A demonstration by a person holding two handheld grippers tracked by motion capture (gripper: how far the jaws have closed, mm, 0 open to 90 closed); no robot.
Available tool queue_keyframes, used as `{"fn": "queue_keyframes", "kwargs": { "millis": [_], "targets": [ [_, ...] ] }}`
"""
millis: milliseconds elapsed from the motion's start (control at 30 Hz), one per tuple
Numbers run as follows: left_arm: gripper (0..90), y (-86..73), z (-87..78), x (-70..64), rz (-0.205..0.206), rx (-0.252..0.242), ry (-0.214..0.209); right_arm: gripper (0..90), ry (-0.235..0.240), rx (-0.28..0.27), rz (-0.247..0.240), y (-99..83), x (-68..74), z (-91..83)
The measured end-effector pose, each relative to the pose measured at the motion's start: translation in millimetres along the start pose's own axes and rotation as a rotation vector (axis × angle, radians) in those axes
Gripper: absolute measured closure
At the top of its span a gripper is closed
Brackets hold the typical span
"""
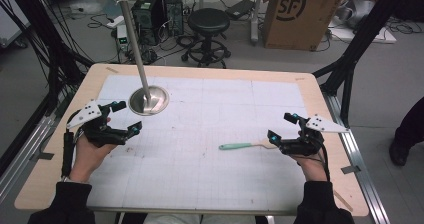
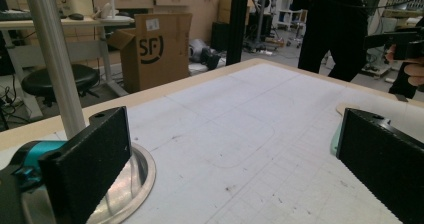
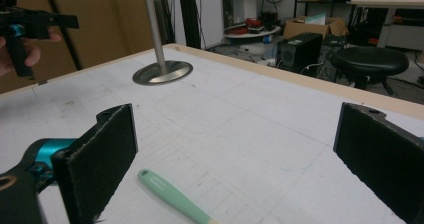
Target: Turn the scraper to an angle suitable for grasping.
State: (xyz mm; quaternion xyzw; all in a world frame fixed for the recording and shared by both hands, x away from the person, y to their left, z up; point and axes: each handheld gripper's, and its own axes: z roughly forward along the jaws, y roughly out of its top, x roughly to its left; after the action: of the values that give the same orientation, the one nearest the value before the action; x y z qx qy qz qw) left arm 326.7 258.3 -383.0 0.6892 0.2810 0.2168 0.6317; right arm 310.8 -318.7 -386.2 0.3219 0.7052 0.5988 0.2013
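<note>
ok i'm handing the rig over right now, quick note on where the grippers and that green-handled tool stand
Left gripper: open, holds nothing, raised just in front of the stand base at the table's far left.
Right gripper: open, holds nothing, at the wooden end of the green-handled tool, jaws wide to either side of it.
The tool lies flat on the white mat, right of centre, green handle pointing left.
Done: nothing gripped or lifted yet.
Left: probably close the right gripper on the tool and pick it up; the metal stand looks like the likely destination, but that is a guess.
</note>
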Motion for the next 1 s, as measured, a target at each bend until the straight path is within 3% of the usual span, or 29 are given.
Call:
{"fn": "queue_keyframes", "kwargs": {
  "millis": [267, 467, 533, 667, 767, 800, 833, 867, 900, 933, 967, 1000],
  "targets": [
    [1.7, -0.7, 1.2, -1.5, 0.006, 0.009, 0.0, 2.9, 0.009, 0.022, 0.0, -1.3, 0.4, 2.7],
    [1.7, -1.3, 2.1, -1.8, 0.006, 0.015, -0.002, 6.3, 0.045, 0.058, 0.001, -3.4, -0.3, 6.7],
    [1.7, -1.4, 2.1, -2.2, 0.006, 0.014, -0.001, 19.8, 0.061, 0.086, 0.005, -4.0, 0.5, 7.4],
    [1.7, -1.6, 2.7, -2.0, 0.009, 0.014, -0.002, 27.9, 0.072, 0.122, -0.001, -5.8, 3.4, 10.5],
    [1.7, -2.4, 3.9, -1.9, 0.004, 0.017, -0.003, 45.3, 0.093, 0.143, -0.011, -8.1, 6.5, 14.0],
    [1.7, -2.6, 4.3, -1.8, 0.006, 0.019, -0.003, 57.7, 0.092, 0.161, -0.022, -10.2, 9.2, 15.7],
    [1.7, -2.8, 4.5, -1.9, 0.006, 0.022, -0.004, 57.7, 0.092, 0.161, -0.022, -10.2, 9.2, 15.7],
    [1.7, -2.9, 4.7, -2.1, 0.006, 0.025, -0.005, 61.9, 0.089, 0.167, -0.042, -11.5, 10.4, 16.7],
    [1.7, -3.1, 5.1, -2.6, 0.006, 0.025, -0.007, 73.9, 0.088, 0.179, -0.041, -13.4, 12.1, 18.4],
    [1.7, -3.2, 5.3, -2.9, 0.007, 0.026, -0.007, 73.9, 0.088, 0.179, -0.041, -13.4, 12.1, 18.4],
    [1.7, -3.2, 5.3, -3.2, 0.012, 0.029, -0.009, 82.5, 0.091, 0.193, -0.042, -15.7, 13.2, 20.7],
    [1.7, -3.3, 5.5, -3.8, 0.011, 0.029, -0.009, 82.5, 0.091, 0.193, -0.042, -15.7, 13.2, 20.7]
  ]
}}
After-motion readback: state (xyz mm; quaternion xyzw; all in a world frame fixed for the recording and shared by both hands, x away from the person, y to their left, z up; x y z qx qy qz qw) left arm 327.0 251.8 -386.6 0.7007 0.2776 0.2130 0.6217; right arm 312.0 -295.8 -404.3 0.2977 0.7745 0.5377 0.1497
